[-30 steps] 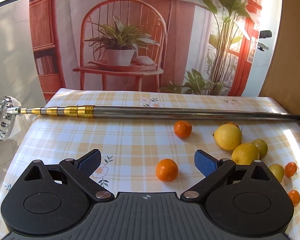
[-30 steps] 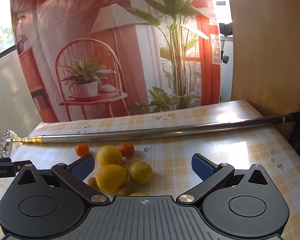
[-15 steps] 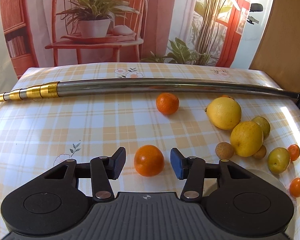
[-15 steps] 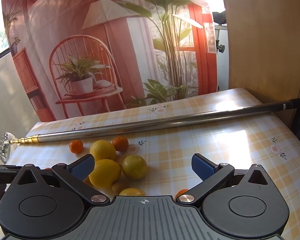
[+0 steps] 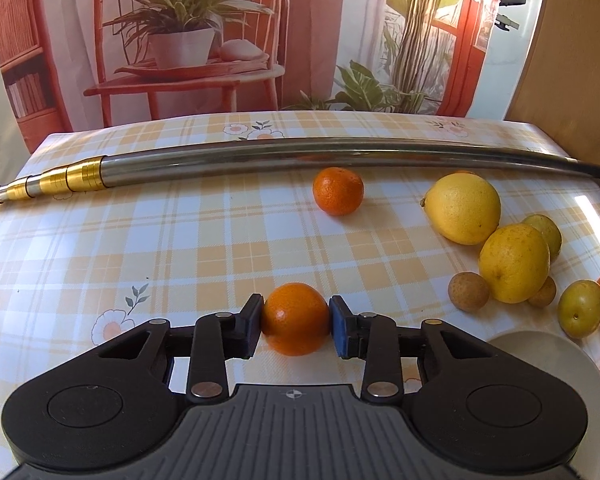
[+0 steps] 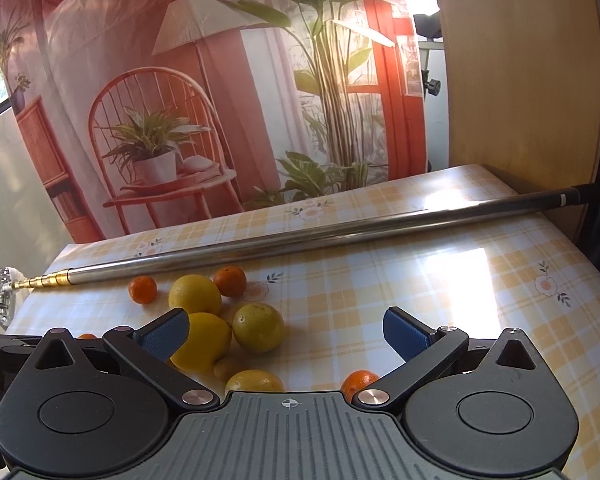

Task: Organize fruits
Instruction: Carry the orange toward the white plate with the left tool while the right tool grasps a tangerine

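1. Sorting is barely getting started, by my judgement: nearly all the fruit is still lying loose on the checked tablecloth (image 5: 180, 248), and the pale plate (image 5: 560, 356) peeking in at the lower right of my left view is showing no fruit on the part I can see.

2. Sitting ungrouped at the right of that view are two big lemons (image 5: 464, 208), a second mandarin (image 5: 338, 191) in the upper middle just below the long metal pole (image 5: 300, 152), small brown fruits (image 5: 469, 292), a greenish one (image 5: 581, 314), and little orange ones at the right edge.

3. I am reading the plate as the likely destination, though nothing in view is confirming that.

4. My left gripper (image 5: 296, 325) is pinching a mandarin (image 5: 296, 318) at lower centre of its view; both blue pads (image 5: 339, 332) are touching its sides, narrowed to the fruit's width. Whether it is lifting off the cloth I cannot tell.

5. My right gripper (image 6: 286, 330) is holding nothing; its fingers are spreading wide, pads well apart, touching no fruit.

6. Ahead of the right gripper, left of centre in its view, the lemon cluster (image 6: 220, 320) is sitting, with a small orange fruit (image 6: 358, 382) half hidden behind the gripper body at the bottom.
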Demonstrator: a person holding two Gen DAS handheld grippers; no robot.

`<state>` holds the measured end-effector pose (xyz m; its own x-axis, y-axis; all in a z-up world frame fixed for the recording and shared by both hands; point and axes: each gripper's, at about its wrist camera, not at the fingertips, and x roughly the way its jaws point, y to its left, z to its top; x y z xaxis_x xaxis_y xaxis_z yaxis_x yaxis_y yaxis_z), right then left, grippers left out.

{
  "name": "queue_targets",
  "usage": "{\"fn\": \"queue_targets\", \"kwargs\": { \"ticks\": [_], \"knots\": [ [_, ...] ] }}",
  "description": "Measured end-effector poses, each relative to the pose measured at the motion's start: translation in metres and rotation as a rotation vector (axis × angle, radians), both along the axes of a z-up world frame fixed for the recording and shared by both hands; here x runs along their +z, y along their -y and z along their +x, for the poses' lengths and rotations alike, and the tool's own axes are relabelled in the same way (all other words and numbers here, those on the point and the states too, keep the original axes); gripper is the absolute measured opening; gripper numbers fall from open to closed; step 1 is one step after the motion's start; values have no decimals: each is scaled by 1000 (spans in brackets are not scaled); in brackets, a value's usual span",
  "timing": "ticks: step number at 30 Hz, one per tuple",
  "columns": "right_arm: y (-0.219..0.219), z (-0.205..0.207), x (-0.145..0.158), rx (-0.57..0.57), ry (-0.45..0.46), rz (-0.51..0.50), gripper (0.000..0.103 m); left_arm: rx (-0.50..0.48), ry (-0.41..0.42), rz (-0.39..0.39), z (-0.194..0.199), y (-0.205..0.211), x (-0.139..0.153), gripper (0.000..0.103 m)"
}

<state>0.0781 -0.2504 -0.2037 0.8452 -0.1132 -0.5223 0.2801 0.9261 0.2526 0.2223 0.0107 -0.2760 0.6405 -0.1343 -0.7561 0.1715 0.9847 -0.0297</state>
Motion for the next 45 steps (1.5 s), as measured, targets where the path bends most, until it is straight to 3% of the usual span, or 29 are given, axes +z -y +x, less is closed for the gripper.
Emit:
{"fn": "queue_targets", "kwargs": {
  "ticks": [8, 18, 26, 28, 31, 35, 43, 45],
  "knots": [
    [10, -7, -6, -27, 23, 3, 103, 17, 26, -14, -11, -3, 5, 37],
    [26, -22, -29, -62, 65, -26, 99, 25, 118, -62, -50, -3, 36, 37],
    [28, -26, -42, -64, 54, 32, 96, -10, 146, -97, -83, 3, 47, 37],
    [24, -24, -43, -55, 42, 18, 96, -19, 144, -105, -89, 5, 47, 37],
    [8, -22, -45, -18, 10, -82, 93, -27, 121, -135, -96, 5, 41, 37],
    [-5, -21, -45, 22, 7, -149, 90, -39, 119, -98, -102, 11, 37, 37],
    [2, -22, -50, 0, 2, -142, 85, -56, 128, -87, -107, 17, 36, 37],
    [4, -24, -52, -15, 11, -148, 76, -56, 123, -94, -108, 18, 35, 37]
  ]
}}
